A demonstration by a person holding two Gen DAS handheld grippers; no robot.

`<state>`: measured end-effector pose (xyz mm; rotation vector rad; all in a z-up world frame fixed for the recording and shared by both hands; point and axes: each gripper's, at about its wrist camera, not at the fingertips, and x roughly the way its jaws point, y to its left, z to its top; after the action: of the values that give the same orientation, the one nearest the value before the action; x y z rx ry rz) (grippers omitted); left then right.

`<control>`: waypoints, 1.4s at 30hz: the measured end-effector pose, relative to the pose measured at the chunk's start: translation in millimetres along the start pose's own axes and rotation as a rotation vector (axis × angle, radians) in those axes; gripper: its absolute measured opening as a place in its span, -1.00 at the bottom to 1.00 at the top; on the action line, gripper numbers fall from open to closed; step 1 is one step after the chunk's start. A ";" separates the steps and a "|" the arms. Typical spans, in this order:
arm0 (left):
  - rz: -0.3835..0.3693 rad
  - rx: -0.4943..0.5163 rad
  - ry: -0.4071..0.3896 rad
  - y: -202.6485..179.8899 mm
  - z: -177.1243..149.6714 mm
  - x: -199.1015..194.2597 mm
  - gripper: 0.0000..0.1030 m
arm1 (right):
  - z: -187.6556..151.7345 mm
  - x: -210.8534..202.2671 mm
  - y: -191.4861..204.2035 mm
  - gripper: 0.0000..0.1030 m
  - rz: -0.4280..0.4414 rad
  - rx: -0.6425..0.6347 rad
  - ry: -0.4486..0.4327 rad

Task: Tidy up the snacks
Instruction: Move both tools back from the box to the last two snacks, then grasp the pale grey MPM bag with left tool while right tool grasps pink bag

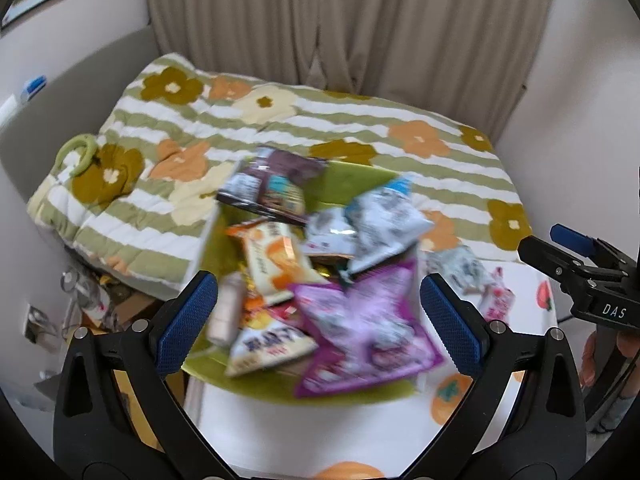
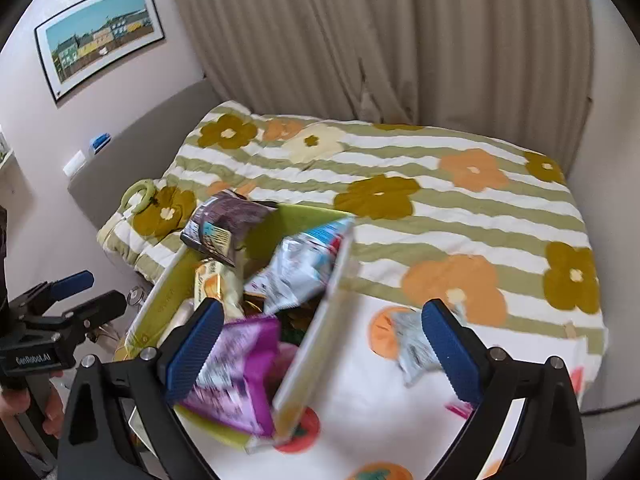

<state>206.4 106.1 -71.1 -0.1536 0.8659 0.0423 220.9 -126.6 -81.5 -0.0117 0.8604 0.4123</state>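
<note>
Hovering over the box (image 1: 344,184) of snacks, the left gripper (image 1: 319,312) has its blue pads spread wide with nothing between them; the purple bag (image 1: 360,320) lies below the gap, untouched. The right gripper (image 2: 322,344) is likewise wide open and empty, poised above the box's right wall (image 2: 320,328) and the fruit-print cloth (image 2: 360,400).

The green-lined box sits on that cloth at the edge of the flowered quilt (image 1: 280,120), heaped with packets: a dark bag (image 1: 276,188) at the far rim, a white-and-blue bag (image 1: 384,224), an orange-and-cream one (image 1: 276,260). All are blurred.

Only the right view shows a loose silvery packet (image 2: 416,344) on the cloth outside the box, beside its right pad. The left view shows fingers (image 1: 592,356) gripping the right tool's handle.
</note>
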 end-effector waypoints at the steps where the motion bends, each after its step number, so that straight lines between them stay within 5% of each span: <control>1: -0.007 0.010 -0.003 -12.9 -5.0 -4.8 0.96 | -5.5 -9.0 -6.5 0.92 -0.009 0.004 -0.004; 13: -0.069 0.093 0.001 -127.6 -49.8 -26.6 0.96 | -70.7 -81.3 -85.4 0.92 -0.095 0.084 -0.017; 20: -0.058 0.207 0.043 -176.1 -45.9 -3.4 0.96 | -89.4 -92.7 -116.6 0.92 -0.117 0.103 -0.009; 30: -0.077 0.308 0.254 -221.1 -29.9 123.4 0.96 | -99.2 -56.0 -168.3 0.92 -0.161 0.232 0.047; 42: 0.056 0.511 0.436 -255.9 -28.3 254.5 0.96 | -121.6 54.8 -204.0 0.92 -0.175 0.309 0.255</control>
<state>375.4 -157.5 -252.8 0.3537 1.2877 -0.1654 236.3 -316.7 -233.3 0.1475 1.1587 0.1108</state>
